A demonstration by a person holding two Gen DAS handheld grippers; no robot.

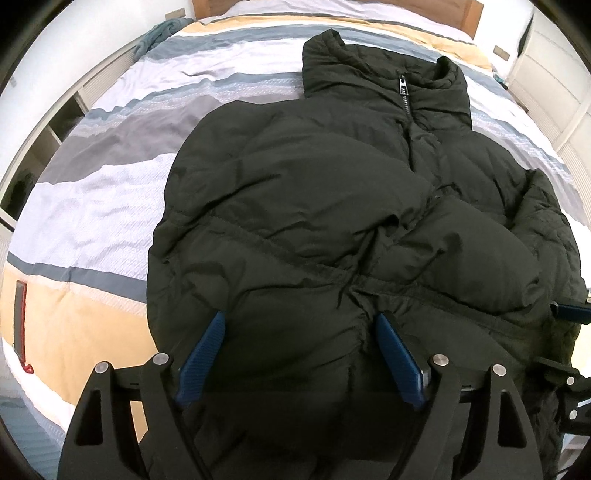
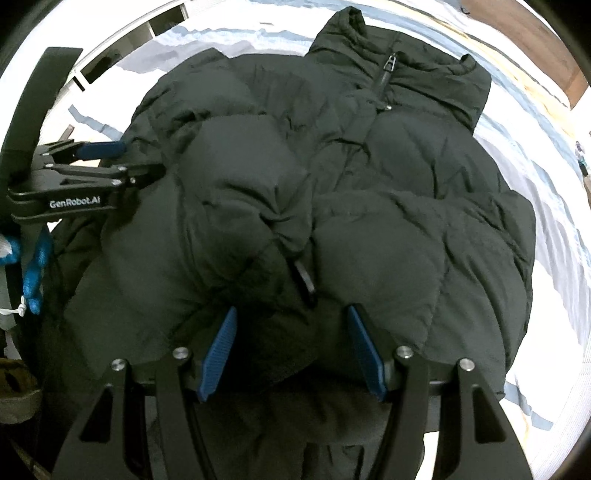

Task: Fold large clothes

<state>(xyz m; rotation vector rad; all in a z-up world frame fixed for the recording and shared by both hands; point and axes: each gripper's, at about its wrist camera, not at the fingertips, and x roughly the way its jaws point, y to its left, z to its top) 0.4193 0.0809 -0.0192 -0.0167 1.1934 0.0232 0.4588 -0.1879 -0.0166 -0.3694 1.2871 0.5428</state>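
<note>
Across the bed's striped duvet [image 1: 92, 206] lies the dark puffer jacket [image 1: 332, 221], front up, collar toward the headboard [image 1: 476, 18], zipper pull [image 1: 402, 85] at the neck, sleeves folded over the chest. Left claw [image 1: 301, 354]: jaws spread wide, blue pads straddling the hem bulge at the bed's near edge, not clamped. Right claw [image 2: 291, 350]: likewise wide apart around the hem fabric.

You worked over a bed with a striped duvet [image 1: 110, 192] in white, grey and tan; a wooden headboard [image 1: 465, 11] stood beyond, pale drawers [image 1: 546, 85] beside it, in daylight.
</note>
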